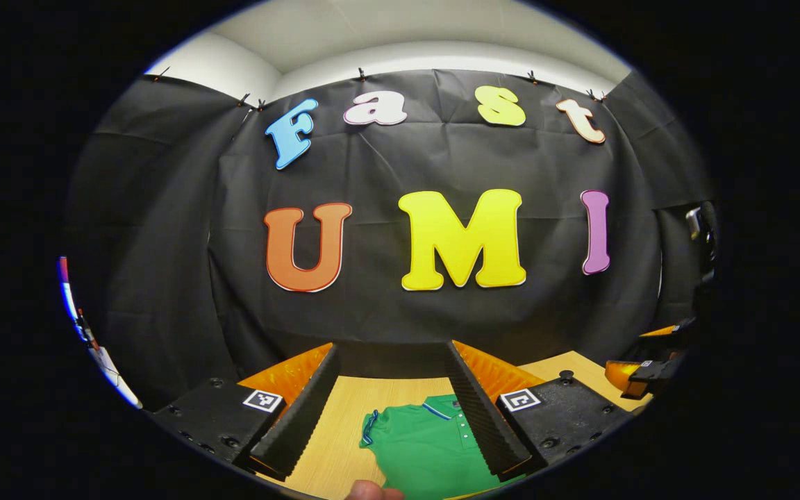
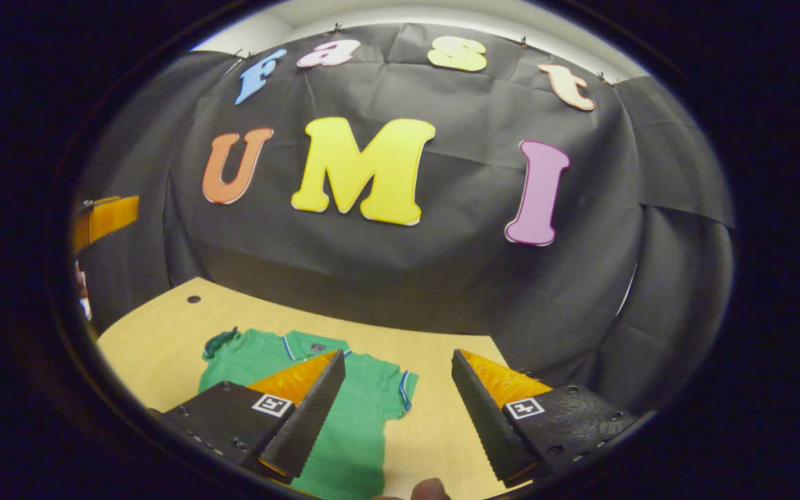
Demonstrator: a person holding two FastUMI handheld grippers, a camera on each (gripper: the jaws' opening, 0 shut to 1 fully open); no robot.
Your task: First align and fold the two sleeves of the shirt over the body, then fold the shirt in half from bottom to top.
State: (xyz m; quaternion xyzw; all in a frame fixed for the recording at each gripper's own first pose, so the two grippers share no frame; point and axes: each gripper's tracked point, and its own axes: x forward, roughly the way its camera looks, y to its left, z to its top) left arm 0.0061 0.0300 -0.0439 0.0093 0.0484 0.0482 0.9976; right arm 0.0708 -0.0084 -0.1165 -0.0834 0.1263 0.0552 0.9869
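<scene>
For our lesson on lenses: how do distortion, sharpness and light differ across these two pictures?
Left gripper view: strong fisheye bend, the table edge curves; the shirt is sharp, evenly lit, no glare; left tongs open. Right gripper view: tilted, dimmer toward the rim, right tongs open, shirt clear.

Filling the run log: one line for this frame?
stage: pre-fold | green polo shirt: flat on table, sleeves unfolded | left gripper: open | right gripper: open
</scene>
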